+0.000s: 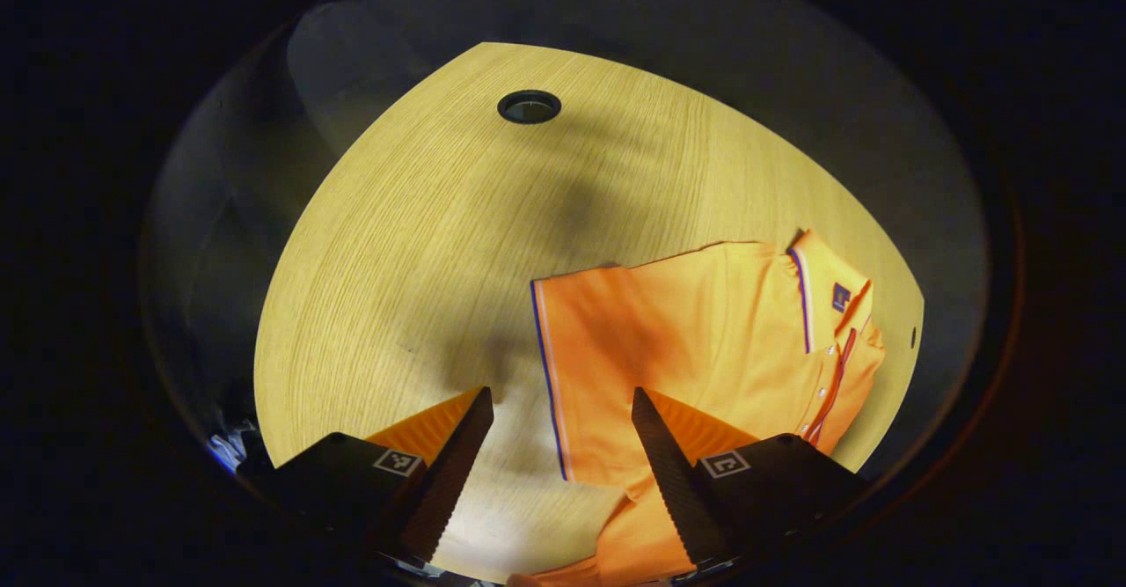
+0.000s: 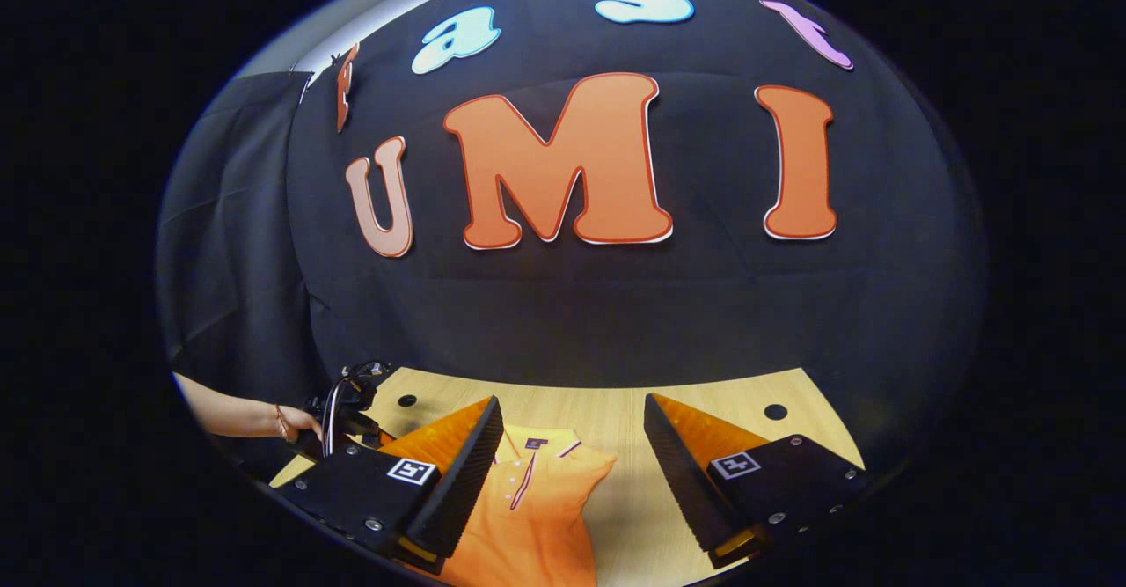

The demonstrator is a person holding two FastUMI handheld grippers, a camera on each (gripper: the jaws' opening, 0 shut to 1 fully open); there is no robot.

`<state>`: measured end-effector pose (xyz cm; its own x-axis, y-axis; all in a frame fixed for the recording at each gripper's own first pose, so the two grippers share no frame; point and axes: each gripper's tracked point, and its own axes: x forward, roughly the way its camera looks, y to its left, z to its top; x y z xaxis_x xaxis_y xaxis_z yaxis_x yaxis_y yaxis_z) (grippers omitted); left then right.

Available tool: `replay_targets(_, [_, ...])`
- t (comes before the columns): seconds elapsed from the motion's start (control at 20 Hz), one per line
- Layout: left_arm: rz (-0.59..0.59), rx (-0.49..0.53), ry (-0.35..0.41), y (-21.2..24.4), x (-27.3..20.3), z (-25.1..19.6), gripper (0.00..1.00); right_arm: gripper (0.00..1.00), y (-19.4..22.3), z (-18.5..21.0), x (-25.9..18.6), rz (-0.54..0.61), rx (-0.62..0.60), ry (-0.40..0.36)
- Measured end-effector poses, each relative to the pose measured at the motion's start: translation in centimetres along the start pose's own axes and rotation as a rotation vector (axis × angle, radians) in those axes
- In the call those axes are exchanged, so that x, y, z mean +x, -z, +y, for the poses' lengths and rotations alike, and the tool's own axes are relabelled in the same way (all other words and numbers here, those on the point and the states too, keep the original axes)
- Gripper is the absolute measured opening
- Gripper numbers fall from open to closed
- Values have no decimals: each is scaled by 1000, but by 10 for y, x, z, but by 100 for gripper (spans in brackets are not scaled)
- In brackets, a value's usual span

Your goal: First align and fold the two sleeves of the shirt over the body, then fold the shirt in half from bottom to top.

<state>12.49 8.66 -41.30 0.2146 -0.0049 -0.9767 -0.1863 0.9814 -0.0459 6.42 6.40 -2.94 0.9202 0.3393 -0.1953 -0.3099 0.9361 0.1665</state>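
- Shirt: an orange polo with dark trim along collar, placket and sleeve hem is seen lying flat on the wooden table in the left gripper view, toward the table's right-hand edge as that view frames it.
- Its collar is turned toward that edge, and a small dark label is visible inside the neck.
- One sleeve is seen laid across the body, its trimmed hem running as a straight line toward the camera.
- In the right gripper view the shirt is seen at the table's near edge, collar pointing toward the black cloth wall, with the placket buttons visible.
- Left gripper: its jaws are held wide apart above the table, with nothing between them; one finger is over bare wood, the other over the shirt's fabric. Contact with the fabric cannot be told.
- Right gripper: its jaws are likewise spread wide and nothing is gripped; it is held above the shirt's near part.
- A round dark grommet hole is set in the table, well apart from the shirt.
- Two more such holes are seen near the far edge in the right gripper view.
- At the left side of the right gripper view a hand is seen holding the other gripper's handle.
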Motion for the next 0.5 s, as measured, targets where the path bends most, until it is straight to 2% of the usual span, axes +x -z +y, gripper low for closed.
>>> replay_targets(0.15, [13, -18, 1, 1, 8, -5, 98, 98, 4, -4, -4, 5, 9, 0])
replay_targets(0.25, [22, 2, -30, 4, 12, 0, 99, 98, 8, -10, -6, 16, 25, 3])
replay_targets(0.4, [2, 17, -45, 6, 12, -8, 90, 98, 13, -21, -9, 24, 57, 18])
replay_targets(0.45, [-9, 12, -44, 4, 14, -13, 81, 98, 14, -26, -10, 25, 65, 26])
replay_targets(0.5, [-10, 14, -40, 6, 14, -19, 64, 98, 15, -28, -11, 27, 75, 29])
